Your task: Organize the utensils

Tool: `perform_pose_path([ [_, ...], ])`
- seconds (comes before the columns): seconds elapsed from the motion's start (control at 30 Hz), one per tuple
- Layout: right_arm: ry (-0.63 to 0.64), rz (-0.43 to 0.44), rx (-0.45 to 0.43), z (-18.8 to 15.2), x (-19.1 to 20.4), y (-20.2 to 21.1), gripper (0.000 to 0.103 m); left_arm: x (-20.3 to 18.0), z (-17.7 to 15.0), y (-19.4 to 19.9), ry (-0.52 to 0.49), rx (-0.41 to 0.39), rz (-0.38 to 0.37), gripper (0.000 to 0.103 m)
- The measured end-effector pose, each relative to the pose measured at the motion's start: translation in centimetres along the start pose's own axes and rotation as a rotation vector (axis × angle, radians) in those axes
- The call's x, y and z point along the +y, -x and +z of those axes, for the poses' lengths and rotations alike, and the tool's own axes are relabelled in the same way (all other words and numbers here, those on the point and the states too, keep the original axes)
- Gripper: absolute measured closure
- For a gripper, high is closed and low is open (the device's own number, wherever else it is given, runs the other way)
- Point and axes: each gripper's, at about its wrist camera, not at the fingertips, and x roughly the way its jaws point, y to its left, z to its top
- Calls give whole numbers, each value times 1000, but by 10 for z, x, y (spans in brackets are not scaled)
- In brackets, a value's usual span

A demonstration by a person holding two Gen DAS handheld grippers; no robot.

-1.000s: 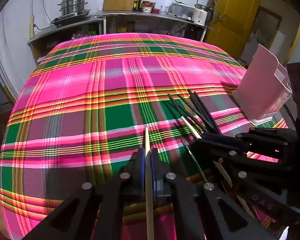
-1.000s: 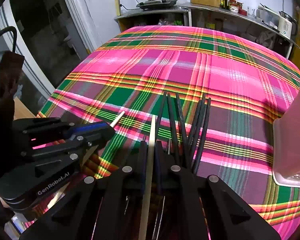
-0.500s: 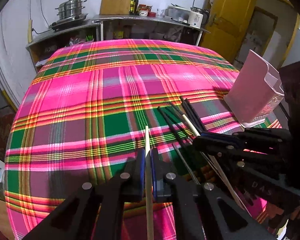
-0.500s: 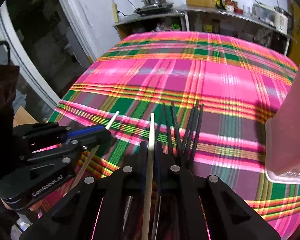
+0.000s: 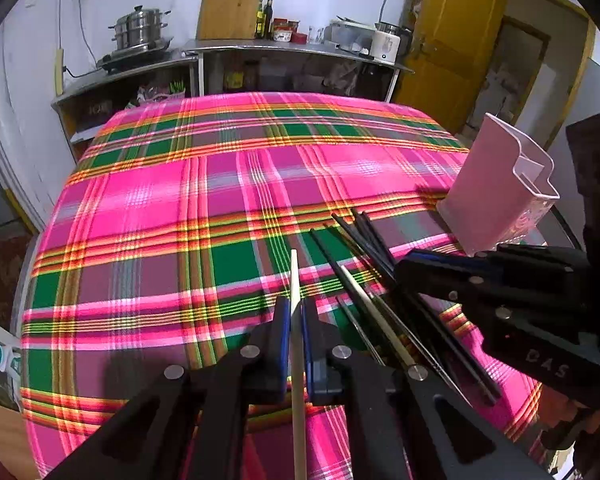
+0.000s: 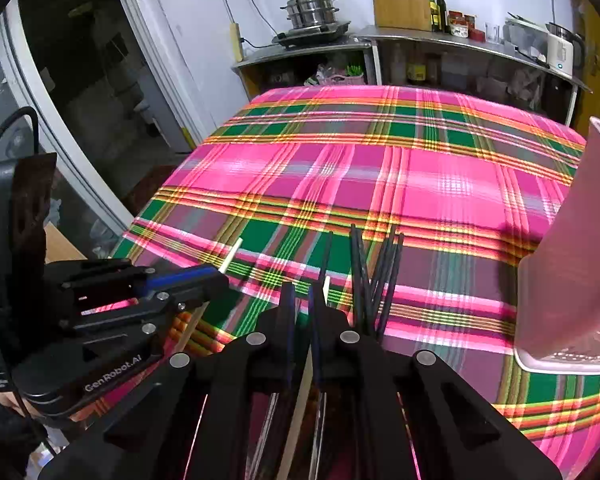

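Observation:
My left gripper [image 5: 296, 304] is shut on a pale wooden chopstick [image 5: 295, 276] that sticks out straight ahead, above the plaid tablecloth [image 5: 160, 200]. Its tip [image 6: 232, 252] also shows in the right wrist view, past the left gripper [image 6: 216, 276]. My right gripper [image 6: 302, 292] is shut on a second pale chopstick [image 6: 326, 282], which lies slanted in the jaws, its tip right of the right finger. In the left wrist view that chopstick [image 5: 364, 300] droops below the right gripper [image 5: 400, 270]. Several black chopsticks [image 6: 374, 272] lie on the cloth ahead. A pink utensil holder [image 5: 496, 188] stands to the right.
The holder [image 6: 572, 248] stands close to the right gripper's right side. Behind the table runs a steel counter [image 5: 284, 50] with a steamer pot [image 5: 140, 28], a cutting board and a kettle. A yellow door [image 5: 452, 40] is at the back right. The table's left edge [image 6: 140, 216] drops to the floor.
Both grippers have risen from the cloth, each with its chopstick. The right gripper's chopstick, which pointed straight along the jaws, now slants to the right.

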Motion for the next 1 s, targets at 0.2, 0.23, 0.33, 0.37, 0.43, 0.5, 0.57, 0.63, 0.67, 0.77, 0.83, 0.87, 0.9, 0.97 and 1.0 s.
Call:
perform_pose_path([
  [0.2, -21, 1, 68, -7, -6, -28, 96, 9, -4, -8, 18, 17, 1, 97],
  [0.23, -27, -1, 81, -8, -8, -33, 96, 10, -5, -11, 21, 21, 1, 97],
  [0.33, -25, -17, 107, -11, -11, -44, 96, 16, -9, -18, 33, 35, -1, 97],
  [0.37, -20, -26, 114, -11, -11, -47, 96, 17, -9, -19, 37, 38, -2, 97],
  [0.43, -16, -36, 112, -12, -12, -47, 96, 19, -11, -22, 45, 41, -6, 97],
  [0.5, -11, -54, 117, -12, -15, -48, 96, 20, -12, -23, 49, 44, -9, 97],
  [0.57, -11, -57, 119, -13, -16, -48, 95, 19, -13, -25, 53, 47, -13, 97],
  [0.63, -6, -63, 124, -12, -13, -49, 94, 19, -14, -27, 57, 52, -16, 97],
  [0.67, 1, -69, 127, -11, -12, -50, 93, 18, -15, -28, 60, 57, -18, 97],
  [0.77, 11, -83, 135, -8, -9, -53, 92, 17, -15, -31, 60, 70, -20, 97],
  [0.83, 0, -81, 142, -6, -10, -55, 92, 17, -15, -34, 58, 79, -16, 97],
  [0.87, -2, -80, 148, -4, -10, -56, 92, 16, -15, -35, 55, 84, -14, 97],
  [0.9, -1, -81, 153, -3, -10, -57, 92, 17, -14, -36, 53, 89, -12, 97],
  [0.97, 9, -89, 168, 1, -8, -58, 92, 17, -14, -38, 50, 94, -11, 97],
  [1.0, 11, -92, 173, 3, -8, -59, 92, 16, -13, -38, 50, 95, -11, 97],
])
